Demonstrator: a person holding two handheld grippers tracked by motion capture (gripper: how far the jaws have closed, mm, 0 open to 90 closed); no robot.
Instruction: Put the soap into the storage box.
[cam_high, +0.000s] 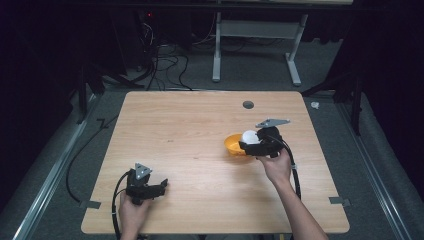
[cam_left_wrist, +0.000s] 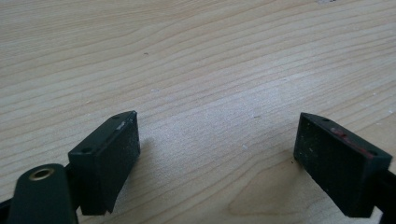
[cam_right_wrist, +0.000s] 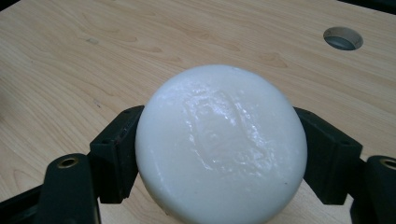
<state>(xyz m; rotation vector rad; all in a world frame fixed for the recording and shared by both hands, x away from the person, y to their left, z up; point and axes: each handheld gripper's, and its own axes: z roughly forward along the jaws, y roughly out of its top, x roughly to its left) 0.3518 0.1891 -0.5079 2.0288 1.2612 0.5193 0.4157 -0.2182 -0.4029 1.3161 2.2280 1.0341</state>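
A round white puck-like object sits between the two black jaws of my right gripper, which is shut on its sides. From the high view this white object is held just over an orange bowl at the table's right middle, with the right gripper beside the bowl's right rim. My left gripper rests near the table's front left. Its jaws stand wide apart over bare wood, so the left gripper is open with nothing between them.
The wooden table has a round cable hole near its far edge, visible too in the right gripper view. Cables trail from both grippers. A white desk frame and floor cables stand beyond the table.
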